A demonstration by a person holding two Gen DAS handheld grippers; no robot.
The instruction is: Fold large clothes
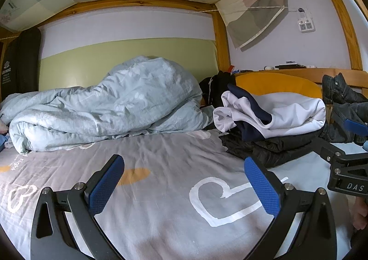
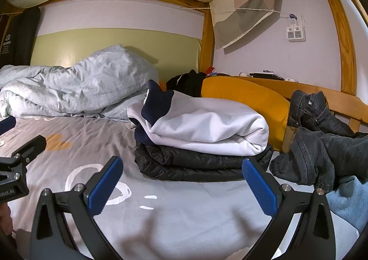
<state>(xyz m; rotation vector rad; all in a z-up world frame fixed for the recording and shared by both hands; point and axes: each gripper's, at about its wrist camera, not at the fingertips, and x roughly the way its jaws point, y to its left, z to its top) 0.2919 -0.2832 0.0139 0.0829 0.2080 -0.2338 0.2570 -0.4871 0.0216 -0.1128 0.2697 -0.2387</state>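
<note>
A folded white and navy garment (image 2: 207, 126) lies on top of a folded black jacket (image 2: 191, 165) on the grey bed sheet (image 2: 161, 214). The same stack shows at the right of the left wrist view: white garment (image 1: 287, 112), black jacket (image 1: 271, 147). Dark jeans (image 2: 322, 145) lie crumpled to the right of the stack. My right gripper (image 2: 181, 186) is open just in front of the stack, empty. My left gripper (image 1: 184, 186) is open over bare sheet (image 1: 161, 168), left of the stack, holding nothing.
A bunched pale blue duvet (image 1: 103, 108) fills the back left of the bed. A yellow pillow (image 2: 248, 99) and a dark garment (image 2: 186, 82) sit behind the stack. Wooden bed frame (image 2: 345, 99) and a shelf with small items run along the right. Light blue cloth (image 2: 347, 202) lies at lower right.
</note>
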